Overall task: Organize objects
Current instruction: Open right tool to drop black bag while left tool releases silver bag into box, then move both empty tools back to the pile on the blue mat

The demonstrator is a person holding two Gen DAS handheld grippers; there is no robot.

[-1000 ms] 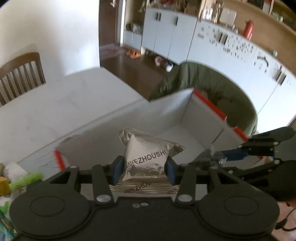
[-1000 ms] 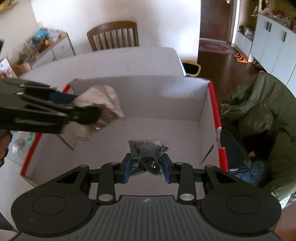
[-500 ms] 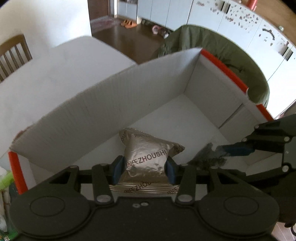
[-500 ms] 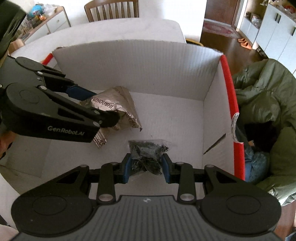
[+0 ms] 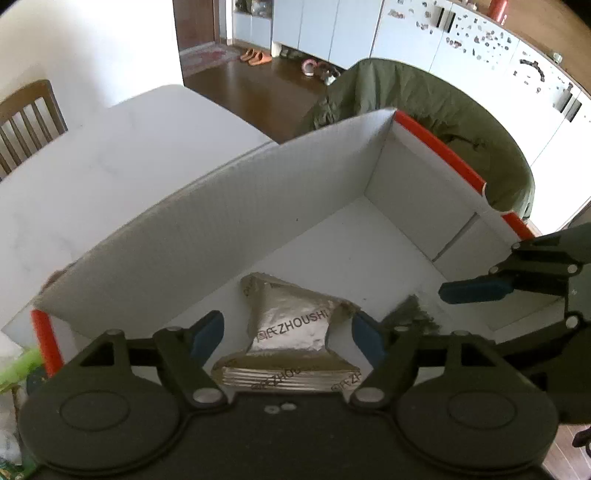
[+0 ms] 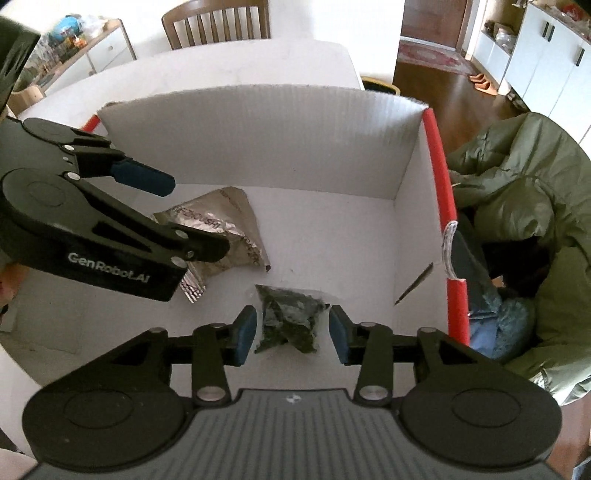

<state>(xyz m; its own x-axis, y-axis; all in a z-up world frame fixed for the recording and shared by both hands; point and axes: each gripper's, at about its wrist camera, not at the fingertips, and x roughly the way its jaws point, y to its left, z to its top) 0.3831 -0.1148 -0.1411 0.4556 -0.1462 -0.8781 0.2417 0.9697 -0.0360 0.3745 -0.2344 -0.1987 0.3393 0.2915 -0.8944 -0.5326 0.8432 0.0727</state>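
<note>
1. My left gripper [image 5: 286, 334] hangs over the near end of the white box [image 5: 229, 221], its jaws spread wide apart with nothing clamped between them.
2. The silver foil packet [image 5: 291, 325] lies on the box floor between those blue pads, clear of both; I can read "ZHOUSHI" printed on its face.
3. My right gripper [image 6: 291, 330] is over the same box, jaws also apart, with a gap on either side of the clear bag of dark green leaves [image 6: 290, 319] that rests on the floor between them.
4. From the right wrist view the foil packet [image 6: 221, 225] sits just beside the leaf bag, towards the far left, partly hidden behind the left gripper [image 6: 192, 218].
5. From the left wrist view the leaf bag [image 5: 412, 317] shows only as a dark patch to the right of the foil packet, under the right gripper's blue finger [image 5: 476, 290].
6. The box has red edging [image 6: 441, 206] along its short sides and stands on the white bench [image 5: 110, 158].
7. A green jacket [image 6: 524, 206] is draped just beyond the box's right wall, and a wooden chair [image 6: 218, 18] stands at the bench's far side.
</note>
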